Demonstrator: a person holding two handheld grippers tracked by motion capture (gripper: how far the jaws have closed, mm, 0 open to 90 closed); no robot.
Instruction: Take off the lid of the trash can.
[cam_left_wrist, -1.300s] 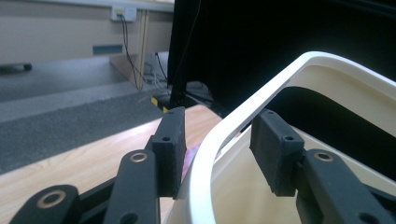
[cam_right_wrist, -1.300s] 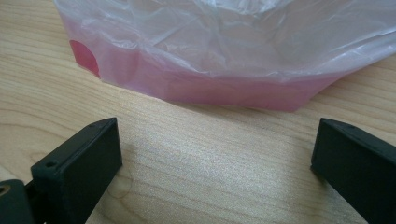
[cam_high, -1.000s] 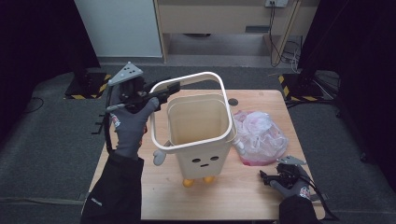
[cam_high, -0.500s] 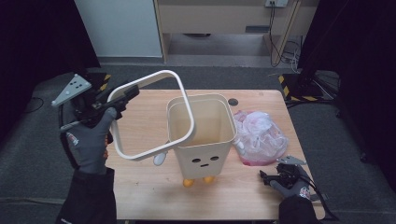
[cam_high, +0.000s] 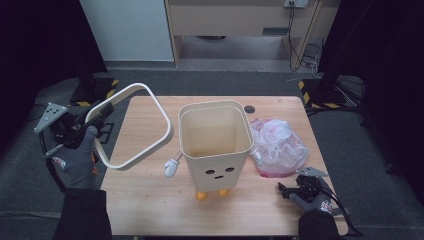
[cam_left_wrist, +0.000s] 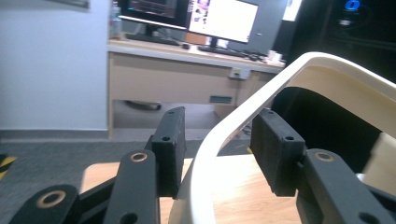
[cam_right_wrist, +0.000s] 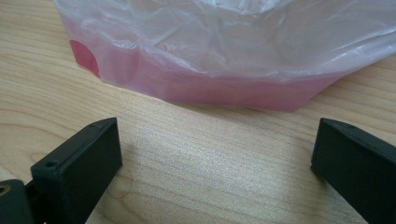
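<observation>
On the wooden table, the bin stands ringless; the left gripper, at nine o'clock, clamps the lifted ring, while the right gripper gapes before the unfitted bag.

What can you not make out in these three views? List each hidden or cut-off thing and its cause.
- Bin floor, high view: shadowed by its own walls.
- Pink plastic bag contents: crumpled film hides them in the right gripper view, too small in the high view.
- Rim frame, left gripper view: cut off by the edges.
- Right gripper, high view: jaws too small to judge.
</observation>
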